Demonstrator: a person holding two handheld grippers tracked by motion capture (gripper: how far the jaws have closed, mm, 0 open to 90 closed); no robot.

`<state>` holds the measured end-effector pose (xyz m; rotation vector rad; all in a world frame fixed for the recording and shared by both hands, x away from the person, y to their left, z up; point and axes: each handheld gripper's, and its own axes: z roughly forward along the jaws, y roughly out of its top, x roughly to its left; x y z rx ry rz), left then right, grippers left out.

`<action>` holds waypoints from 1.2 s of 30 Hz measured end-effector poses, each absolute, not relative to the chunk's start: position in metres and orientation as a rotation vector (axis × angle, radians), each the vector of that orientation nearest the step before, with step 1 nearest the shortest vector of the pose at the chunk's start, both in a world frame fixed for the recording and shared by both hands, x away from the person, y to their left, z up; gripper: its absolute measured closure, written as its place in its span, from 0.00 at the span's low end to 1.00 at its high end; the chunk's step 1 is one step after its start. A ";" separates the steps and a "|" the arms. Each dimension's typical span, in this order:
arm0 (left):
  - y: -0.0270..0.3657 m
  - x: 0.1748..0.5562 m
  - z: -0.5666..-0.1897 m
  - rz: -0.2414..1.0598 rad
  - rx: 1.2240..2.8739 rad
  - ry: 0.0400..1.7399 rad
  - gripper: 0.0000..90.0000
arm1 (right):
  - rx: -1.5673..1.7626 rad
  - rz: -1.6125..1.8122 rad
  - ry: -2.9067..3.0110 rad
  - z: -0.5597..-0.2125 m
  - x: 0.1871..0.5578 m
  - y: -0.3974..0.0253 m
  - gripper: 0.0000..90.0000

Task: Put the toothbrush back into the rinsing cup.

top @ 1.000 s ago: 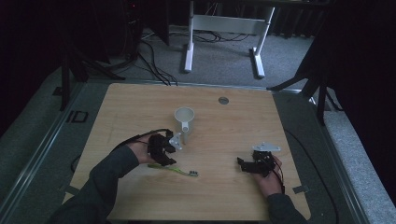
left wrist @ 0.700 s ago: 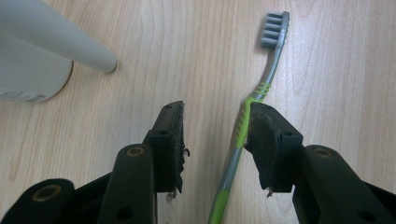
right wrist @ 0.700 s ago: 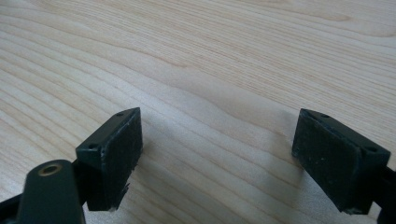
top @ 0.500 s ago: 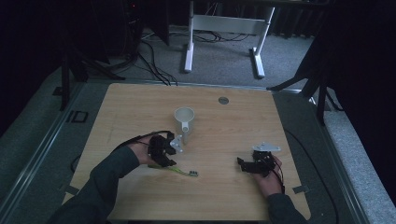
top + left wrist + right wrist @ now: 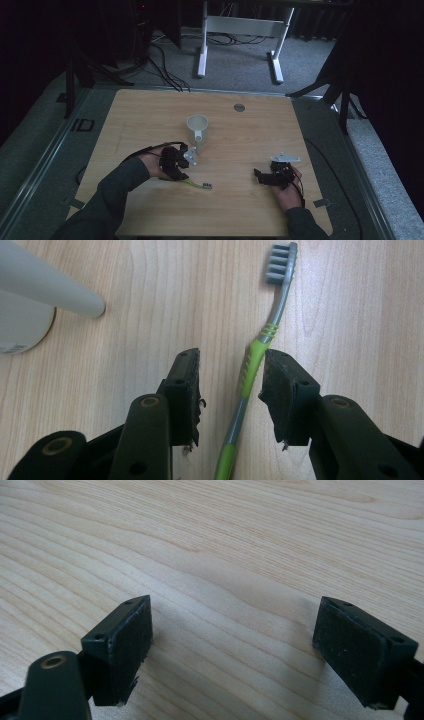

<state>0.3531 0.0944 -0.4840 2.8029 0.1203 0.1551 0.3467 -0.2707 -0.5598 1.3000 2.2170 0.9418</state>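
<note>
One toothbrush (image 5: 252, 365), green handle and grey bristles, lies flat on the bench (image 5: 150, 110) toward its near-left part. The left gripper (image 5: 227, 390) straddles the handle, jaws apart, the right jaw just beside it, not clamped. One white cup (image 5: 197, 126) stands near the bench middle. The right gripper (image 5: 235, 645), near the right edge, is wide open over bare wood.

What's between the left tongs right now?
The toothbrush: its green handle runs up the gap of the left tongs, nearer one jaw, jaws still apart, seen in the left gripper view. It lies on the table.
</note>
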 end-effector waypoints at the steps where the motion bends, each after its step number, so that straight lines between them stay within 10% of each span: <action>1: 0.094 0.353 -0.484 0.151 2.806 0.117 0.66 | 1.300 0.942 2.217 -0.560 0.347 -0.271 0.18; 36: 0.080 0.349 -0.498 0.088 2.875 0.059 0.72 | 1.300 0.942 2.217 -0.560 0.347 -0.271 0.18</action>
